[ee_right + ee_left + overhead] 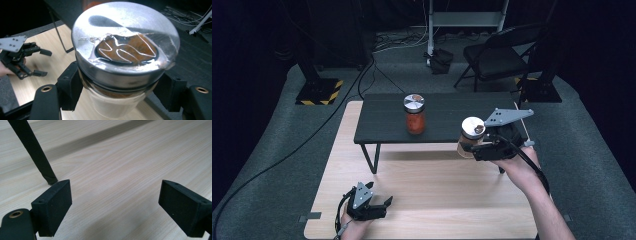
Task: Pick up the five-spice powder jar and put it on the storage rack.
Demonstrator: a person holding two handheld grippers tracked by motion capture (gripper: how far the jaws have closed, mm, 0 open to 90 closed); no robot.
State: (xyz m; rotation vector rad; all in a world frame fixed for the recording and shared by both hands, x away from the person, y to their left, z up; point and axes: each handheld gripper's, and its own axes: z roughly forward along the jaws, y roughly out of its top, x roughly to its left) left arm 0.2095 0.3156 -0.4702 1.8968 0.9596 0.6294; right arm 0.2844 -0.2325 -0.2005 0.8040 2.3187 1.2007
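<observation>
Right gripper clamped on lidded jar, held clear of wooden table; placement beside second jar on far black shelf pending. Left gripper released, empty.

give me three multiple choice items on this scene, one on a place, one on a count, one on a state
1. Where does the glass jar with orange contents and a silver lid that no claw holds stand?
A. on the black low table
B. on the grey floor
C. on the folding chair

2. How many silver-lidded jars are in the high view?
A. one
B. two
C. three

3. How do the jaws of the left claw stand?
A. shut on a jar
B. shut on nothing
C. open, with nothing between them

Answers:
1. A, it stands upright near the middle of the black tabletop.
2. B, one stands on the table and the second silver-lidded jar is clamped in the right claw.
3. C, the left gripper view shows bare light wooden board between the spread jaws.
</observation>
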